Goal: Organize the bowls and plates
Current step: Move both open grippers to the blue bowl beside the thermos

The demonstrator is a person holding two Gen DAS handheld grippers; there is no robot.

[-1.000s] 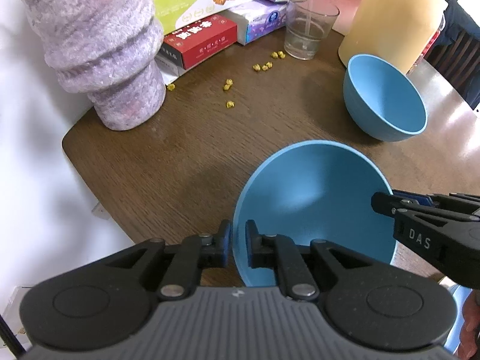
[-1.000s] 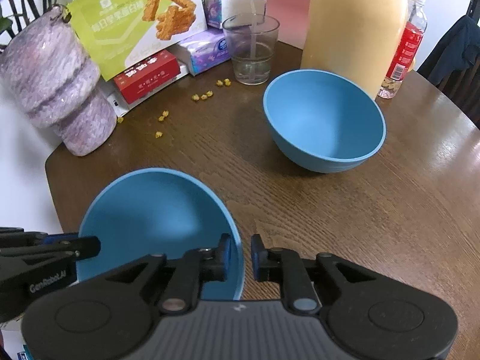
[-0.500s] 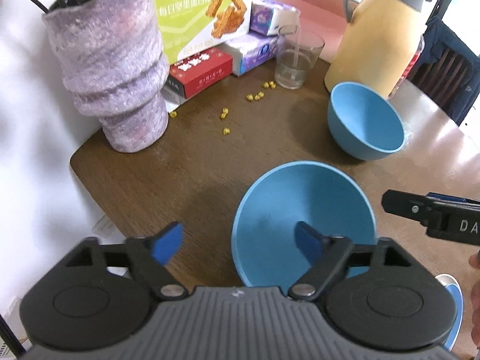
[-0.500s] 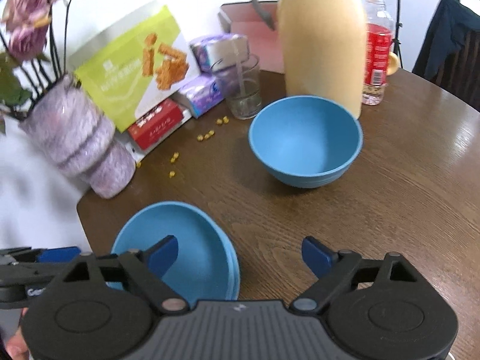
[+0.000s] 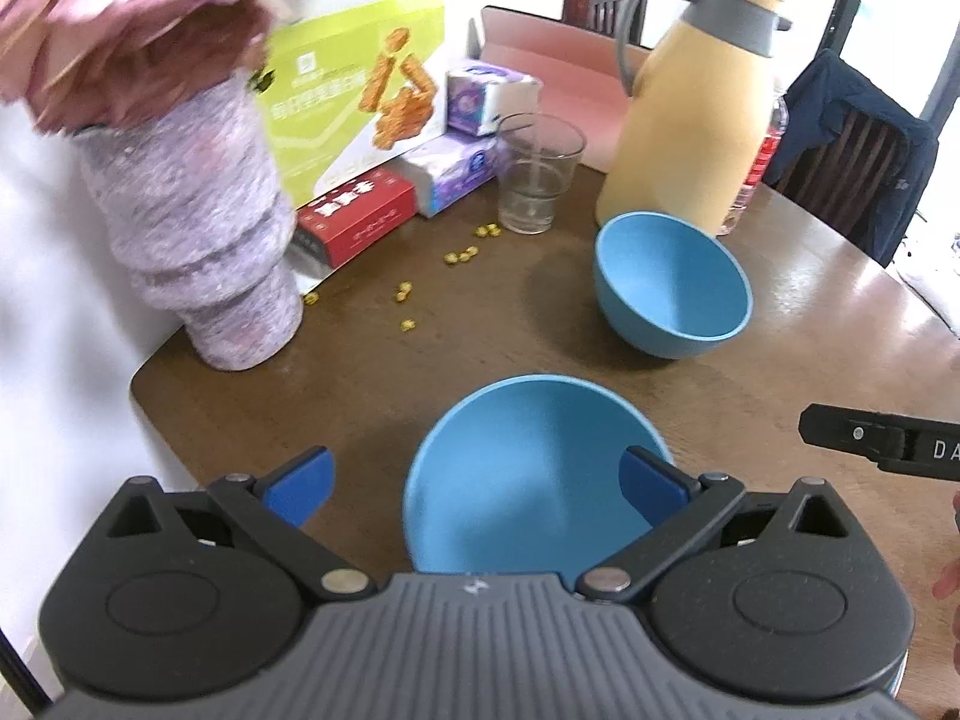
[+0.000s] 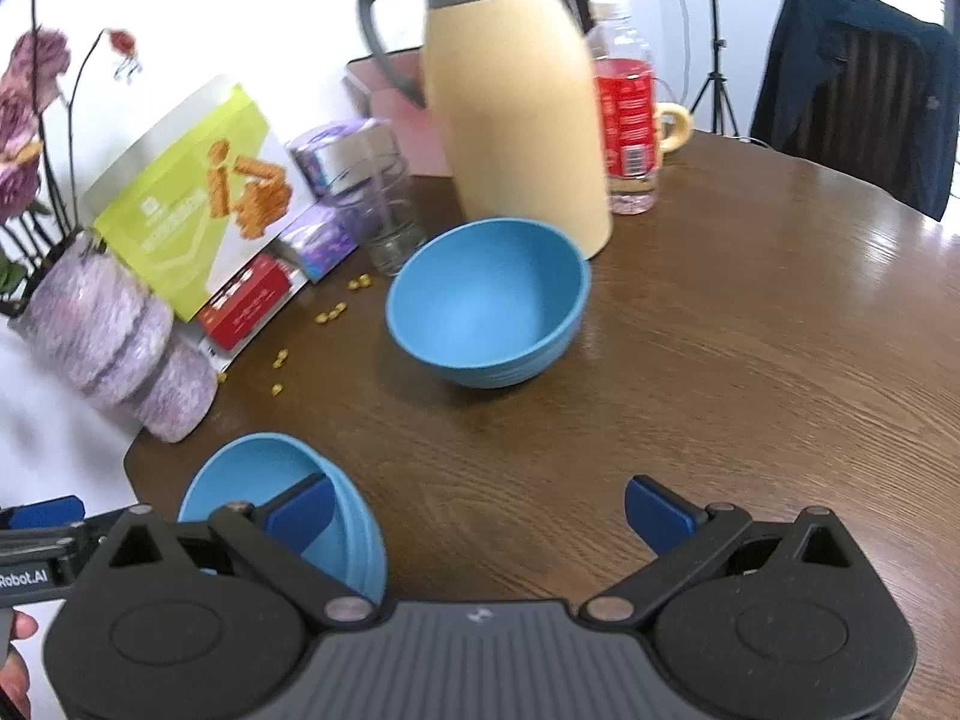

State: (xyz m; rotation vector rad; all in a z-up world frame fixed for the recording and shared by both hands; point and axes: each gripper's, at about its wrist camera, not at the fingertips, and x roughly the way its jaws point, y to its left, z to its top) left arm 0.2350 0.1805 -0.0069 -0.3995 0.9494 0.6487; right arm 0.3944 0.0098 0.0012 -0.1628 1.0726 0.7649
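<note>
A blue bowl [image 5: 528,468] sits on the brown table near its front left edge; it also shows in the right wrist view [image 6: 264,480]. A second blue bowl [image 5: 672,285] stands farther back by the yellow jug; it also shows in the right wrist view [image 6: 486,300]. My left gripper [image 5: 474,483] is open, raised above the near bowl, touching nothing. My right gripper [image 6: 480,510] is open and empty, raised to the right of the near bowl. The right gripper's finger shows at the left view's right edge [image 5: 882,444].
A purple vase [image 5: 204,228] stands at the table's left edge. Snack boxes [image 5: 354,120], tissue packs, a glass [image 5: 537,174], a yellow jug [image 5: 690,120] and a red-labelled bottle [image 6: 627,120] line the back. Yellow crumbs [image 5: 408,294] lie scattered. A chair with a jacket [image 6: 858,78] is behind.
Both grippers opened and let go of the near bowl, which now rests on the table. Both have lifted and pulled back from it.
</note>
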